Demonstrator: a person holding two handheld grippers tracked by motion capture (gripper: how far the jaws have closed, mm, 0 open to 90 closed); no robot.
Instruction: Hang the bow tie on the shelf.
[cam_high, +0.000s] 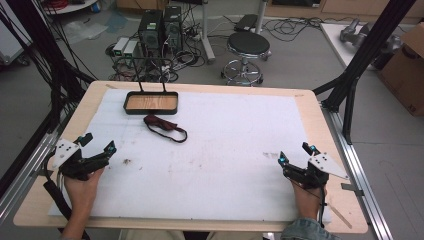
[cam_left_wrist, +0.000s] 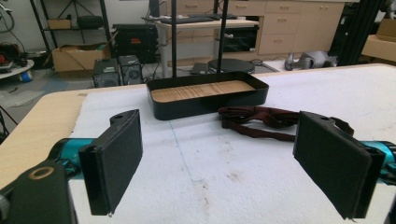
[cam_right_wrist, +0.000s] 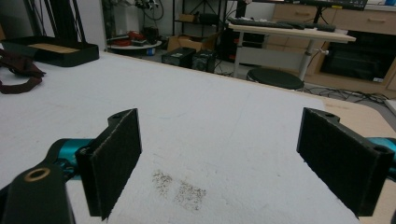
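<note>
Right now the dark red strap (cam_high: 165, 126) lies on the white mat (cam_high: 225, 165) just in front of the black tray (cam_high: 151, 102), its long axis running from near the tray toward the near right; left gripper (cam_high: 97, 145) and right gripper (cam_high: 296, 152) both gape empty, well apart from it
</note>
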